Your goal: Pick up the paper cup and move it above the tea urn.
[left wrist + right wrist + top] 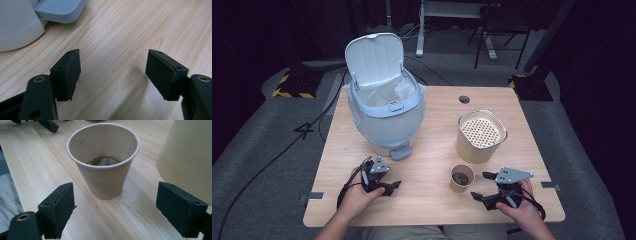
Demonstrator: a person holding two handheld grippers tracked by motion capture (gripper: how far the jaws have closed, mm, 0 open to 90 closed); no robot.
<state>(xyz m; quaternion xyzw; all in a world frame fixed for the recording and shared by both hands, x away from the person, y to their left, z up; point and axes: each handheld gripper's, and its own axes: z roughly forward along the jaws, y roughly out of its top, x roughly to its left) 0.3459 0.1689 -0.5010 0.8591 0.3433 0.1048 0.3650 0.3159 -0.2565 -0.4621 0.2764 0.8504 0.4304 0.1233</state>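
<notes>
Your hands sat at the near table (432, 150) edge, one gripper in each. Left gripper (393, 186) rested low over bare wood, just in front of the bin (384, 117) pedal (58, 10); its jaws stood wide apart with nothing between them. Right gripper (482, 186) lay near the right front corner, pointing at the cup (461, 178). Its jaws were spread wide and clear of the cup; the pads (58, 207) touched nothing. In the right gripper view the cup (103, 160) stood upright just beyond the jaw tips, centred between them, with brownish dregs at the bottom. Cup stood just in front of the canister (481, 136), which was topped by a perforated insert. Bin lid (374, 60) was up, liner visible inside.
</notes>
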